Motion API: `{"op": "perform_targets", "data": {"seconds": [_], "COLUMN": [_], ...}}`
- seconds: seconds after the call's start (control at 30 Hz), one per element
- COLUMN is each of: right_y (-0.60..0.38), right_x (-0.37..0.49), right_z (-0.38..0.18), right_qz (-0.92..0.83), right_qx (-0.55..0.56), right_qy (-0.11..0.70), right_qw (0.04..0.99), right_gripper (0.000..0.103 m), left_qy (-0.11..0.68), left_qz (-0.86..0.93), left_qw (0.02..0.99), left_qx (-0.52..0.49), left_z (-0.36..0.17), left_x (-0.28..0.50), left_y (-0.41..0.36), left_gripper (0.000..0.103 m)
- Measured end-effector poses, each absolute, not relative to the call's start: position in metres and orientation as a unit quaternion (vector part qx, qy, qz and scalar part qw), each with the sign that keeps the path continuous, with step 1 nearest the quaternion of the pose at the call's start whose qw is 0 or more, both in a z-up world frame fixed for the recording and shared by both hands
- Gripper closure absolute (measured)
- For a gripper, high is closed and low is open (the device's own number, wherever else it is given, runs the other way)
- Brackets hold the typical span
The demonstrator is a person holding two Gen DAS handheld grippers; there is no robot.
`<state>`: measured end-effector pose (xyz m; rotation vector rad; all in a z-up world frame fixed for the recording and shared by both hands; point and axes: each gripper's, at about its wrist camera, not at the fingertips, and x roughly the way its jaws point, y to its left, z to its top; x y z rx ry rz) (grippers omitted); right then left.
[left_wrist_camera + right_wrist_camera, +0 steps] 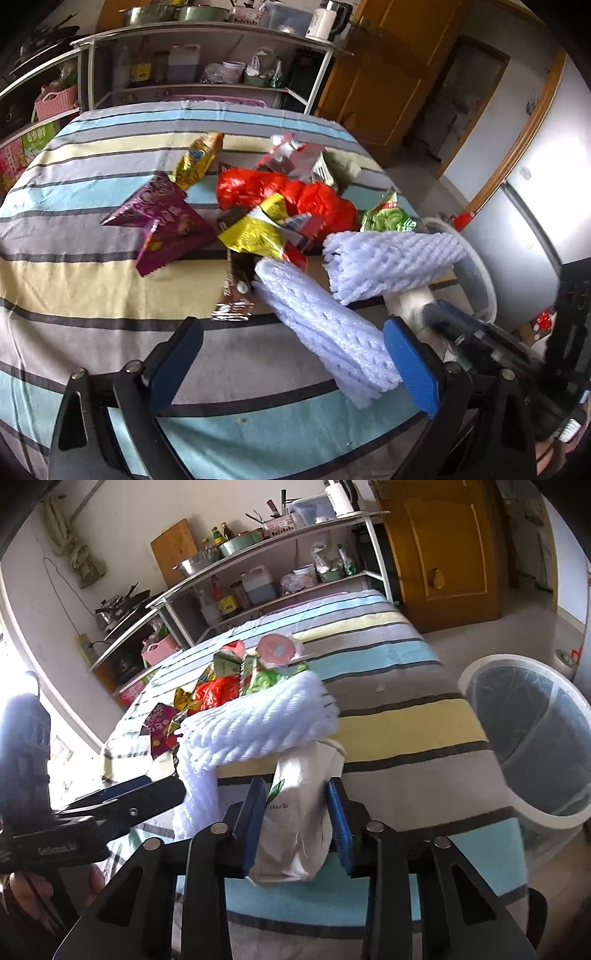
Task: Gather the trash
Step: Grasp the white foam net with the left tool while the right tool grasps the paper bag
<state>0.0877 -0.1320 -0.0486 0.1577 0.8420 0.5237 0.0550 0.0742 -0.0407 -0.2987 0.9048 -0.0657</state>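
My right gripper (297, 825) is shut on a crumpled white paper cup (295, 819), held above the striped table (406, 716). A white foam fruit net (258, 720) drapes over the cup's top; it also shows in the left wrist view (391, 258). My left gripper (295, 365) is open, its jaws wide either side of a second foam net (328, 332), not touching it. A pile of wrappers lies on the table: a red plastic bag (280, 192), a yellow wrapper (255, 232), a purple packet (166, 218), a gold wrapper (195, 158). The white trash bin (535, 738) stands right of the table.
A metal shelf rack (207, 66) with bottles, pots and jars stands behind the table. A wooden door (443, 546) is at the back right. A pink lid (277, 650) and a green wrapper (388, 218) lie in the pile. A grey fridge (543, 184) stands at right.
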Motion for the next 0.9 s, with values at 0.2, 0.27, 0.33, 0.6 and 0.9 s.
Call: {"op": "perform_targets", "data": {"seconds": [0.2,0.27,0.33,0.6,0.9], "right_y": [-0.140,-0.140,-0.138,-0.129,-0.138], "right_x": [0.087,0.088,0.089,0.088,0.077], "right_z": [-0.047,-0.049,-0.051,-0.059,-0.052], "right_qz": [0.275,0.267,0.266,0.278,0.273], "right_qx": [0.089,0.092,0.087,0.085,0.061], "right_qy": [0.414,0.416,0.419,0.439,0.424], "right_qw": [0.863,0.864,0.864,0.850,0.861], "right_gripper": [0.085,0.083,0.079,0.052,0.070], "left_qy": [0.453,0.457,0.458,0.453,0.447], "left_qz": [-0.033,-0.032,-0.030,-0.034,-0.020], "left_qw": [0.883,0.882,0.881,0.878,0.884], "left_qx": [-0.121,-0.115,-0.117,-0.149,-0.138], "left_z": [-0.045,-0.048,-0.046,-0.047,-0.047], "left_x": [0.064,0.068,0.069,0.071,0.076], "left_y": [0.051,0.046,0.045,0.051,0.048], "left_gripper": [0.017,0.019,0.029,0.031,0.045]}}
